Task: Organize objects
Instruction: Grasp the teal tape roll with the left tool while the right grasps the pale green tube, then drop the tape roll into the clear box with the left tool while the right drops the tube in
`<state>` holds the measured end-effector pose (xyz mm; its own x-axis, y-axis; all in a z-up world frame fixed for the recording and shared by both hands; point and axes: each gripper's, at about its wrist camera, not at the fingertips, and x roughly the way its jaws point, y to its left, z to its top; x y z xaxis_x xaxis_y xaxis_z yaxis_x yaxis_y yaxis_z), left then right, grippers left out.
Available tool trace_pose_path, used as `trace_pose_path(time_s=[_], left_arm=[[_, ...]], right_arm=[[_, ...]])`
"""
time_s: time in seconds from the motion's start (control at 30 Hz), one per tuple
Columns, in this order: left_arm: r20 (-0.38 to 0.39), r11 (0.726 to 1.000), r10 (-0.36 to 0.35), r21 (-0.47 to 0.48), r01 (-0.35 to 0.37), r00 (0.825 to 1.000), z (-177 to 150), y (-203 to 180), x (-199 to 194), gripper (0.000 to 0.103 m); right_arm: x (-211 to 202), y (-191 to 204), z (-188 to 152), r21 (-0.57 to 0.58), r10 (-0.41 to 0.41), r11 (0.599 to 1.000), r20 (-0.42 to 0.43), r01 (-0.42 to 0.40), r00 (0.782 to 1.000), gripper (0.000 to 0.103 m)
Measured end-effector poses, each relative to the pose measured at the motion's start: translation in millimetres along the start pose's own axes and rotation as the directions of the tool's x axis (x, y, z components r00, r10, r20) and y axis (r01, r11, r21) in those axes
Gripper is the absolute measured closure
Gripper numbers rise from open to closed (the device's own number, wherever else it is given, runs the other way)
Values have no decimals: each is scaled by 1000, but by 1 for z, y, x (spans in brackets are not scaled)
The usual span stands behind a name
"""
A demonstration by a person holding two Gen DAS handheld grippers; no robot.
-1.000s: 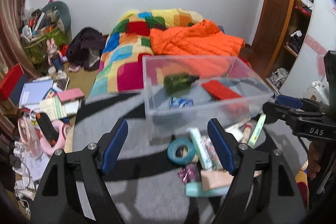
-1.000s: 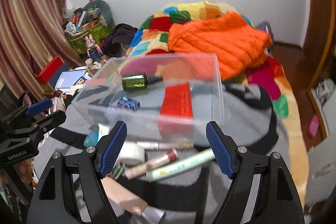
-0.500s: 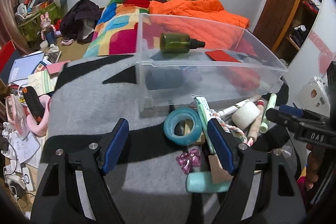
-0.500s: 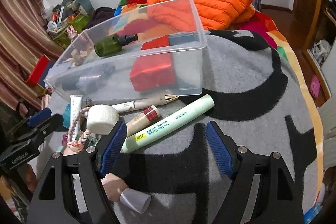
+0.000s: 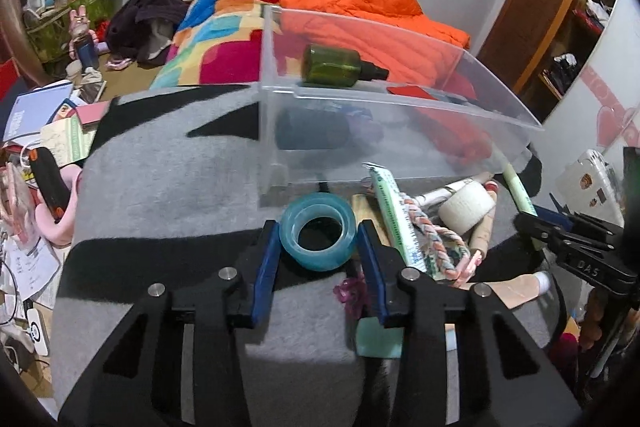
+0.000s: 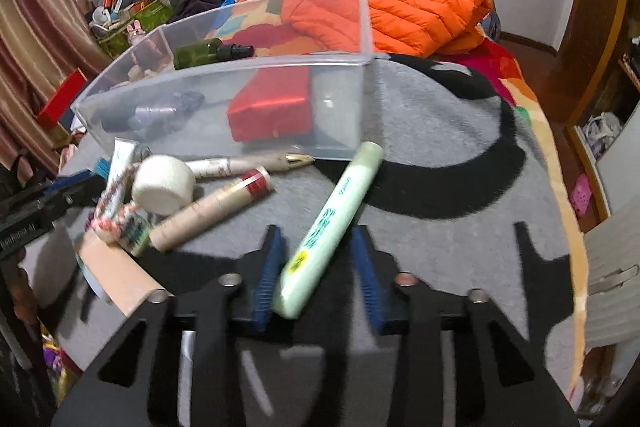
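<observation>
The step in hand seemed to be a double pick-up, each gripper taking one loose thing from the grey blanket (image 5: 168, 195) so that it could go into the clear plastic bin (image 5: 400, 131) in the middle of the frame. To do it well, I judged that both grips should be firm before any lift, and each thing should rise above the bin's near wall. The left gripper (image 5: 318, 247), at the lower centre of its view, had just been closing, and its blue pads stood narrow against both sides of the teal tape roll (image 5: 318, 231), so it appeared to hold the roll. The right gripper (image 6: 316, 259) had also just been closing around the pale green tube (image 6: 332, 223), which lay tilted between the pads; the left pad touched it, but a small gap remained on the right side, so this grip looked not yet complete.
</observation>
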<state>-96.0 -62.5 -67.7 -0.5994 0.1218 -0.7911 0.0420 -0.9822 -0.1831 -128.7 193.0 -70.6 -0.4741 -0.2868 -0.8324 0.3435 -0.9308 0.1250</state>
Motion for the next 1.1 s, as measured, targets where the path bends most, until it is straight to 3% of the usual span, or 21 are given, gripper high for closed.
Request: trace_pose_path(time_s=[0.2, 0.6, 1.1], left_arm=[[27, 999, 35, -16, -35, 999, -6, 6, -15, 64], [163, 998, 49, 19, -53, 985, 11, -9, -62, 64], [255, 998, 21, 52, -35, 967, 57, -28, -77, 64]], right_arm=[[-12, -17, -10, 22, -26, 999, 16, 25, 1000, 89], [-50, -28, -17, 44, -9, 999, 93, 5, 996, 89], [-100, -2, 35, -23, 59, 998, 294, -54, 954, 89]])
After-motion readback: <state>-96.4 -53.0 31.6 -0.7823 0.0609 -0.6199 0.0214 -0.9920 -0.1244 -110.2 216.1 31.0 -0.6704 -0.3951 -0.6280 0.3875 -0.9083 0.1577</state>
